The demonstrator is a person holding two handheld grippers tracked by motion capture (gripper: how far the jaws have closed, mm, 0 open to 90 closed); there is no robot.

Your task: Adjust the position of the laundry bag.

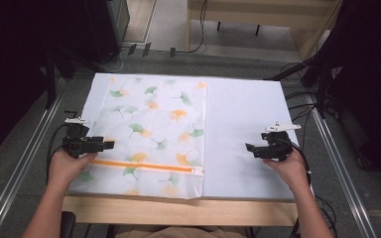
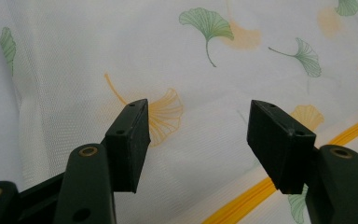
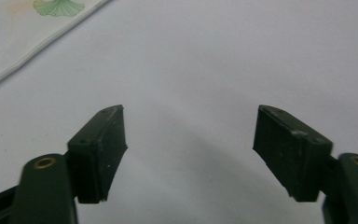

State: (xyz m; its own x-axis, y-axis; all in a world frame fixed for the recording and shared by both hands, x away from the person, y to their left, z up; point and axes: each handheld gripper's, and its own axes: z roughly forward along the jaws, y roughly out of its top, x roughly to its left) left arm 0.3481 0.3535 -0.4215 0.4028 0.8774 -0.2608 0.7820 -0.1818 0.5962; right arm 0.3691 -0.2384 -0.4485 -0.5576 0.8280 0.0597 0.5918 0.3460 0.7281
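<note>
A: On the left half of the white table cover (image 1: 243,129), a mesh laundry bag (image 1: 154,124) printed with ginkgo leaves is being seen lying flat. How is it being oriented?

B: Its long axis is running from the near table edge toward the far edge, and its orange zipper (image 1: 144,166) is crossing the near end from left to right, with the white pull tab (image 1: 197,171) at the right end.

A: And the left gripper (image 1: 110,145)?

B: It is being held over the bag's left edge, just above the zipper, pointing right. Its jaws are being kept wide apart, with nothing gripped.

A: The right gripper (image 1: 249,148)?

B: It is being held over the bare cover, well apart from the bag, pointing left, jaws spread and empty.
</note>
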